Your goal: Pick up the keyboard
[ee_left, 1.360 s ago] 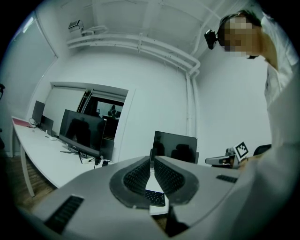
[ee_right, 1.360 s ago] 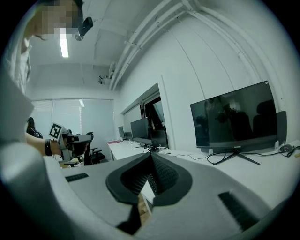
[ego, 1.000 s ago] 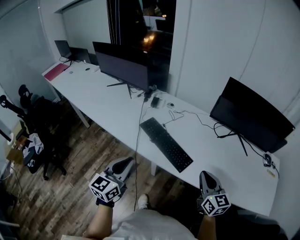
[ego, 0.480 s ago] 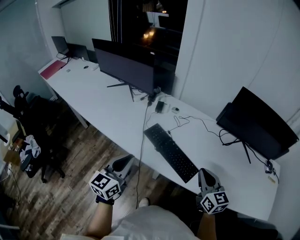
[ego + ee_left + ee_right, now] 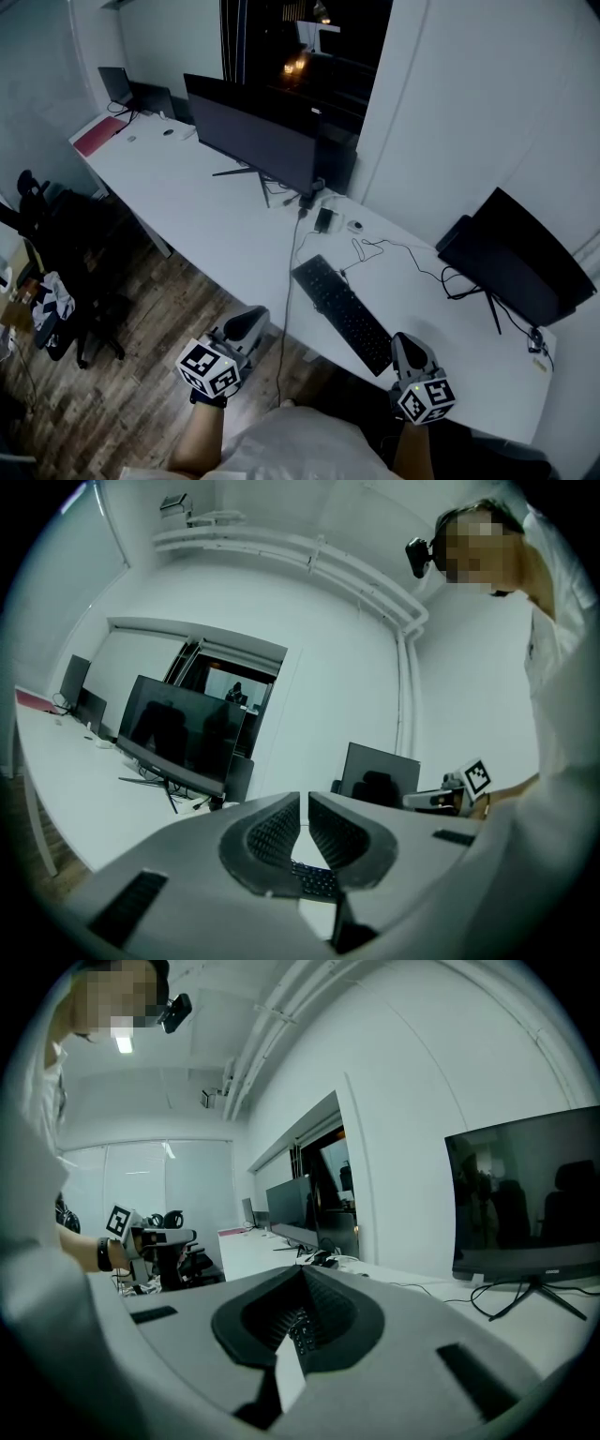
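– On the long white desk point(image 5: 220, 220), near its front edge, the black keyboard point(image 5: 342, 314) lies slantwise. It sits between the wide monitor point(image 5: 253, 131) at the back and the second monitor point(image 5: 516, 262) off to the right. Does either gripper hold it?

– No. In the head view the left gripper point(image 5: 247, 320) hangs over the wood floor point(image 5: 141, 375), well clear of the keyboard. The right gripper point(image 5: 403, 343) shows just beside the keyboard's near end.

– Can you read the jaws from up there?

– Hardly. Mostly the marker cubes and the grey bodies show. The left gripper view settles it: its ribbed pads stand together with only a thin slit between them and nothing in it. A few keys show below the tips, farther off on the desk.

– And the right?

– Its own view shows the jaws closed tip to tip and empty. A strip of keys is visible through the hollow between the pads.

– What else do the gripper views add?

– Each catches the other gripper across the person's white shirt point(image 5: 562, 714), marker cube and all. Only the head view shows the office chair point(image 5: 70, 244) at the left and the loose cable point(image 5: 398, 248) on the desk behind the keyboard. It also shows the pink folder point(image 5: 97, 137) at the far end.
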Demonstrator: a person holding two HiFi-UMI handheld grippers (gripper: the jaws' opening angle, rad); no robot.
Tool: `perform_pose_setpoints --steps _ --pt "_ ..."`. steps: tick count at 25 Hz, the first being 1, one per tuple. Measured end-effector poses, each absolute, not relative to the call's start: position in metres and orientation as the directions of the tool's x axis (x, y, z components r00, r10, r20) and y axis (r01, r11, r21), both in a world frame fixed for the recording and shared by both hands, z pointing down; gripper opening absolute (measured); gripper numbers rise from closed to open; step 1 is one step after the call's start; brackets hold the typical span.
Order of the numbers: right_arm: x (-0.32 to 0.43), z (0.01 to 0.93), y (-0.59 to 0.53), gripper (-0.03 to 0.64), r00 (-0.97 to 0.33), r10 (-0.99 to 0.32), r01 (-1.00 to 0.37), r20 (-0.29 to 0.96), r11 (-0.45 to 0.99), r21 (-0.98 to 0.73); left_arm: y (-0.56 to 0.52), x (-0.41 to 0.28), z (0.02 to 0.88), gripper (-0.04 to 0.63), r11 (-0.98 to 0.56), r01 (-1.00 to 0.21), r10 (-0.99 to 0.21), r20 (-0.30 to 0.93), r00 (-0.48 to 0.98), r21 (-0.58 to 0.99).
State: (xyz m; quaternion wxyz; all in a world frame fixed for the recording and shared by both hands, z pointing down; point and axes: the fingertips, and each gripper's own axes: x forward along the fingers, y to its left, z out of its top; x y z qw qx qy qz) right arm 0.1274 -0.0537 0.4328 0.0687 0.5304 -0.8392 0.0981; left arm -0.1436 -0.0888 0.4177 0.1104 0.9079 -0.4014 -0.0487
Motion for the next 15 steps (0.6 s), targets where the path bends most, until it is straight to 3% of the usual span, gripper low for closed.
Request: perform_pose_setpoints --steps 15 --pt "0.098 0.453 -0.094 0.004 -0.545 -0.789 -0.834 0.284 0.546 -0.082 -0.1 -0.143 0.447 0.028 -0.615 -0.742 -0.761 0.046 0.647 0.267"
